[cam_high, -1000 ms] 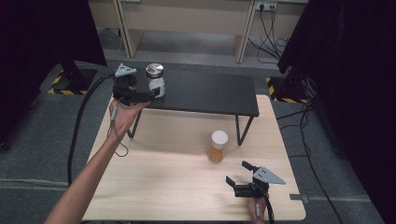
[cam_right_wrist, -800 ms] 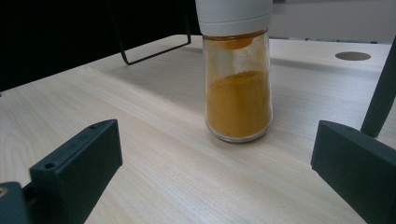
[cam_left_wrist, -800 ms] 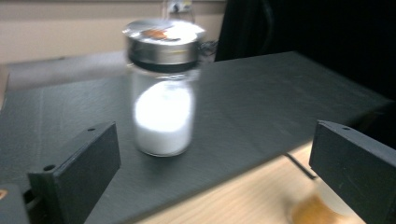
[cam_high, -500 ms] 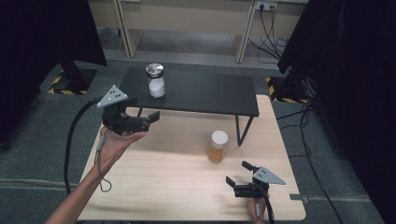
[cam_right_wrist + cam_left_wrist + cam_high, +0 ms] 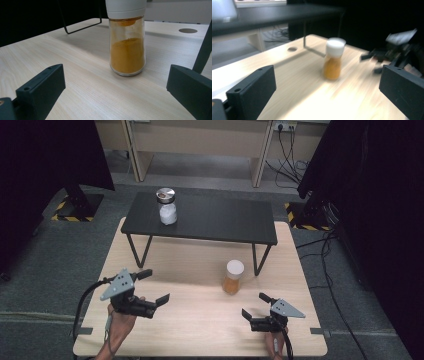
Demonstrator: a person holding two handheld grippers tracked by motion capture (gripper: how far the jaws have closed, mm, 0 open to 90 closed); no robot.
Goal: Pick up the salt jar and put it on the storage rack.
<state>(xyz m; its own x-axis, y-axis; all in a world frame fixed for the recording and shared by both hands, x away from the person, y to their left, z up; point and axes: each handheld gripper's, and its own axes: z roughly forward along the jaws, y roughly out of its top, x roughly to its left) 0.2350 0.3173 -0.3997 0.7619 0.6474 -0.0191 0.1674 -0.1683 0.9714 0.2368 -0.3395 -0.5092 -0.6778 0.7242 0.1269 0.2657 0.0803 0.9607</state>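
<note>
Both grippers, left and right, are held fingers spread, empty, near the orange jar.

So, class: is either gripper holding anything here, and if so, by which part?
Nothing is held. The left gripper and right gripper are both open and empty; the orange spice jar stands free on the table.
</note>
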